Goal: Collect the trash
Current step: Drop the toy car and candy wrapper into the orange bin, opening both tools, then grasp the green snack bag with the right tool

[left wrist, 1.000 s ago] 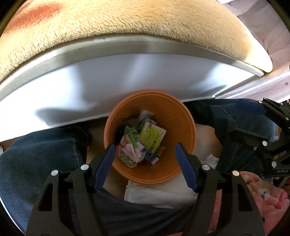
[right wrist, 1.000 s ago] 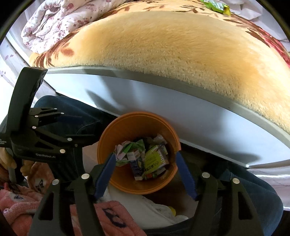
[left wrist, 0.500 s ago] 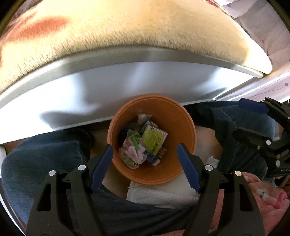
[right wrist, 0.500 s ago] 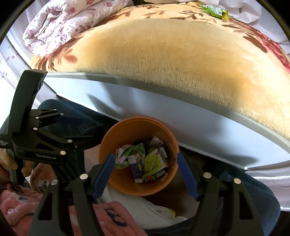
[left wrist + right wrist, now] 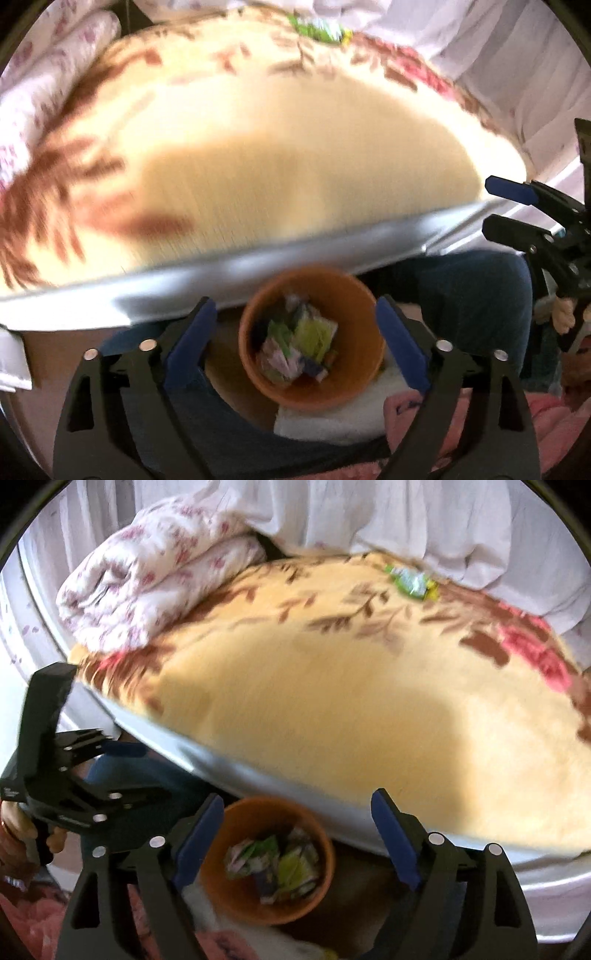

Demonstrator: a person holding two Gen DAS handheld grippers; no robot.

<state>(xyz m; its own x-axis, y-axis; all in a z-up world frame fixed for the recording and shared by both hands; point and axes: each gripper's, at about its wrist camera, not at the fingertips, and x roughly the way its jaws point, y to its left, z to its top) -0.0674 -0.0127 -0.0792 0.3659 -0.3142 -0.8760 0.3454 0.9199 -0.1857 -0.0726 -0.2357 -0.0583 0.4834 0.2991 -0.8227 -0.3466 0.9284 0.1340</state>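
Bed fills both views as the left tool and right tool, jaws just widened and empty, lift clear of the bin, which looked larger a second ago. Collected trash sits inside; a green wrapper remains on the blanket, likely next.

Bed, plush floral blanket; folded quilt, green wrapper on it.
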